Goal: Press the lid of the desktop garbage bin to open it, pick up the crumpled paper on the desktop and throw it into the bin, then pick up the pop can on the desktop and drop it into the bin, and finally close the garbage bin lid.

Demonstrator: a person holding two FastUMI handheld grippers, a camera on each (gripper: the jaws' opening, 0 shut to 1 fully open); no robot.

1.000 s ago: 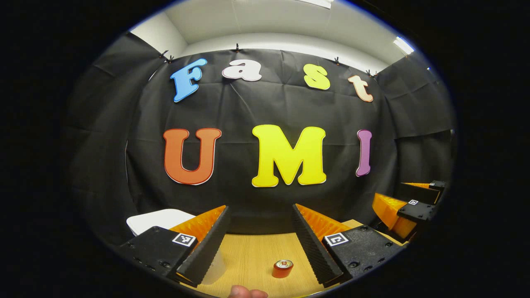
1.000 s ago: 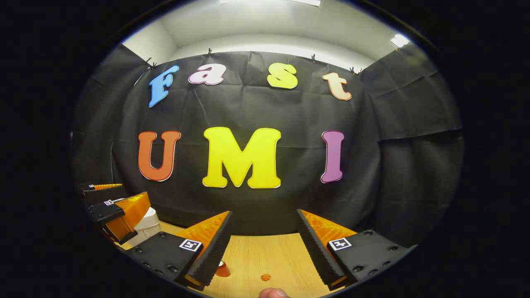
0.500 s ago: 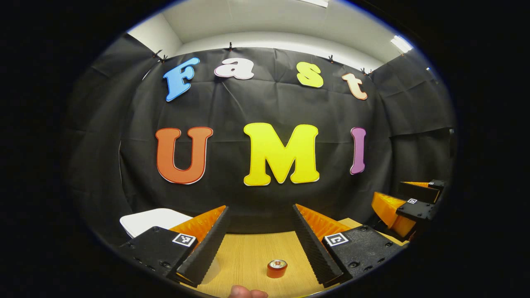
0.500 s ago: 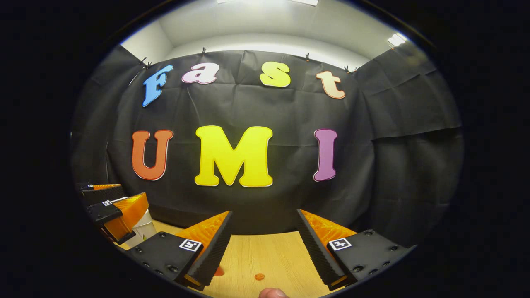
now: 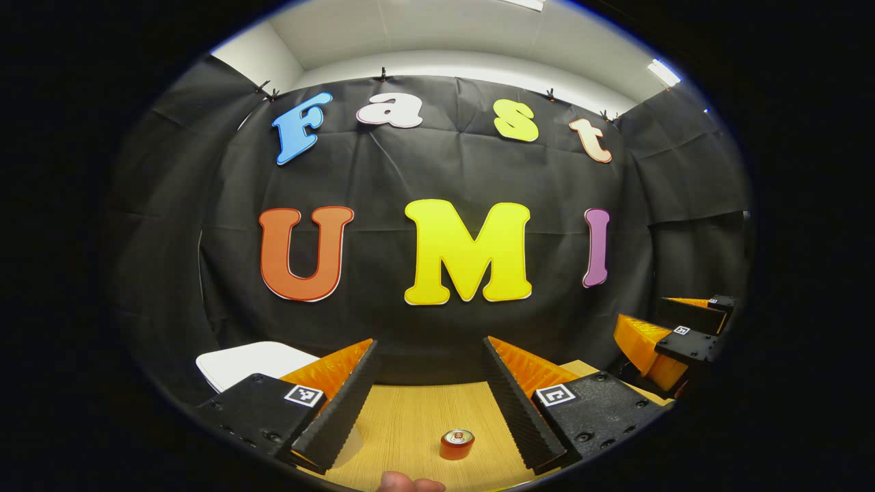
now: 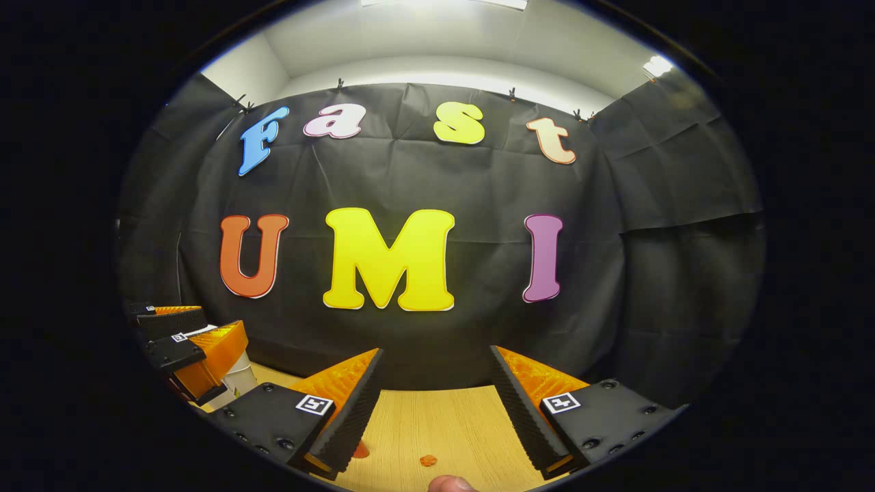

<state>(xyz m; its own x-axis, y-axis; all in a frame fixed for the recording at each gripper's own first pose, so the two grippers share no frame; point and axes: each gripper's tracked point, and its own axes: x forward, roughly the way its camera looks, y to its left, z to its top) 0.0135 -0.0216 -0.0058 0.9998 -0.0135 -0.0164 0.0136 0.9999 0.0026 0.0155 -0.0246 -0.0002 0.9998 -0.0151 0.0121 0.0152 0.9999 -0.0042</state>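
Two grippers, left (image 5: 427, 383) and right (image 6: 434, 389), hang open. I should lower the left onto the white bin (image 5: 249, 361) lid and press gently.

The pop can (image 5: 456, 444) is small and red with a shiny silver top. It stands upright on the wooden desktop (image 5: 417, 417), low down between the two fingers of the left gripper (image 5: 427, 386), a bit nearer its right finger, touching neither.

The garbage bin (image 5: 249, 361) is white. Its flat lid is down. It sits just past the left gripper's left finger, partly hidden behind it.

In the right gripper view, a bit of the white bin (image 6: 239, 376) peeks out far to the left of the right gripper (image 6: 434, 386).
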